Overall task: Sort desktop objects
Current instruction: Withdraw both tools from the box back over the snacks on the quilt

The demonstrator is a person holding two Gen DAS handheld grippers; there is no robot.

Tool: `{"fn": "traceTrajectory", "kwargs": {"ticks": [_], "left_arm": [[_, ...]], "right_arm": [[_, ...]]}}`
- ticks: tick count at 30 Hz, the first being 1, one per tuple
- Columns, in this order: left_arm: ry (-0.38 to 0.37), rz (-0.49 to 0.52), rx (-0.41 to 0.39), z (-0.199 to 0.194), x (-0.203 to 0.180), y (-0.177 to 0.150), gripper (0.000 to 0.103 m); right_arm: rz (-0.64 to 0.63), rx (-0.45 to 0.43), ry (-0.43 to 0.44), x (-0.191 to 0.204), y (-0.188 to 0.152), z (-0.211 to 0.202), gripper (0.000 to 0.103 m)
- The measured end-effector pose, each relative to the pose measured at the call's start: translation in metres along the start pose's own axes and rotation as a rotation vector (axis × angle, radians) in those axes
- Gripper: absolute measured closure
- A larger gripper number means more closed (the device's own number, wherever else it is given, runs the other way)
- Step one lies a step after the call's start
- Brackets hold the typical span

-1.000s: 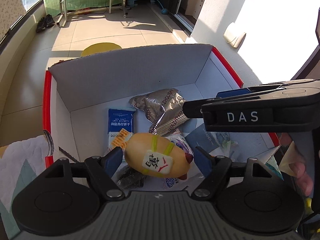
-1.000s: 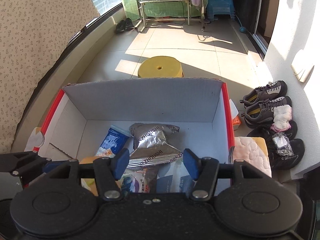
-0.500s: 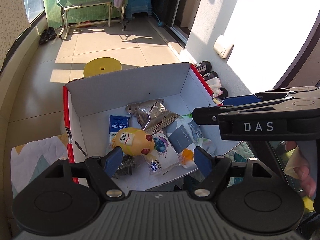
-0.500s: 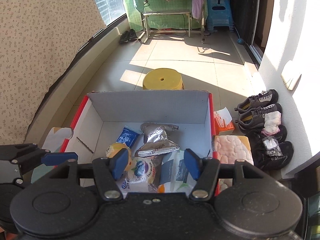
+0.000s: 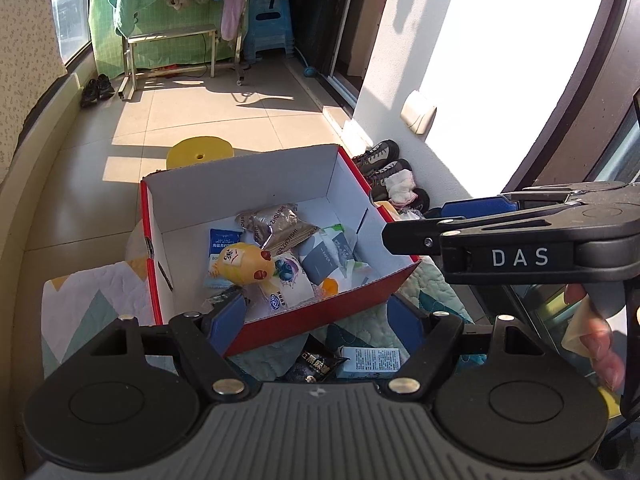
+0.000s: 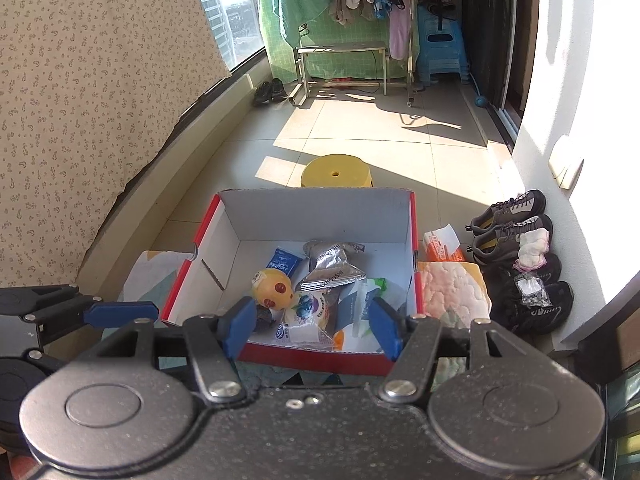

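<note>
A red cardboard box [image 5: 336, 300] [image 6: 414, 240] stands on a quilted mat. In it lie a yellow toy [image 5: 244, 265] [image 6: 274, 289], a silver snack bag [image 5: 276, 222] [image 6: 330, 266], a blue packet [image 5: 222, 242] [image 6: 285, 259] and several other packets. My left gripper [image 5: 318, 322] is open and empty, held back from and above the box's near wall. My right gripper [image 6: 314, 326] is open and empty, also above the near wall; it shows at the right of the left wrist view [image 5: 472, 216]. A black packet [image 5: 316, 364] and a light-blue carton [image 5: 370, 360] lie on the mat below the left gripper.
A yellow stool [image 6: 338, 172] stands behind the box. Shoes [image 6: 516, 216] line the wall at right. A tissue pack [image 6: 440, 246] and a pink quilted pad [image 6: 452, 288] lie right of the box. A drying rack with clothes [image 6: 352, 8] stands far back.
Both grippers have pulled up and back from the box. The yellow toy that lay between the left fingers now rests in the box, rolled onto its side.
</note>
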State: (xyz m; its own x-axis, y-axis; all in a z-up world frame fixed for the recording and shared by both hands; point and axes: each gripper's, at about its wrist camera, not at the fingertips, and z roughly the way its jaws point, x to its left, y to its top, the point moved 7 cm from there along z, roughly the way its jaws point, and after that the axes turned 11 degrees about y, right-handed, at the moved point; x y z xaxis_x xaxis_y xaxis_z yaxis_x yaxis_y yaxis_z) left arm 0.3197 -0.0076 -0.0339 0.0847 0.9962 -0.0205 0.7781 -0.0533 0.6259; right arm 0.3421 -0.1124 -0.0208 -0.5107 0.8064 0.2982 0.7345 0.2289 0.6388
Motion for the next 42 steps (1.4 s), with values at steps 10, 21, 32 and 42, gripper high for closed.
{"fn": "traceTrajectory", "kwargs": {"ticks": [10, 21, 32, 42], "left_arm": [[0.003, -0.011, -0.030, -0.039, -0.003, -0.024, 0.026], [-0.026, -0.006, -0.083, -0.064, -0.016, -0.057, 0.019], [-0.056, 0.058, -0.091, -0.060, -0.035, -0.100, 0.004], [-0.085, 0.043, -0.032, -0.033, -0.036, -0.131, 0.001]], "right_arm": [[-0.033, -0.032, 0.035, 0.014, -0.026, -0.043, 0.035], [0.018, -0.048, 0.035, 0.009, -0.067, -0.062, 0.030], [0.043, -0.059, 0.026, 0.000, -0.100, -0.063, 0.027], [0.030, -0.019, 0.013, -0.009, -0.125, -0.043, 0.026]]}}
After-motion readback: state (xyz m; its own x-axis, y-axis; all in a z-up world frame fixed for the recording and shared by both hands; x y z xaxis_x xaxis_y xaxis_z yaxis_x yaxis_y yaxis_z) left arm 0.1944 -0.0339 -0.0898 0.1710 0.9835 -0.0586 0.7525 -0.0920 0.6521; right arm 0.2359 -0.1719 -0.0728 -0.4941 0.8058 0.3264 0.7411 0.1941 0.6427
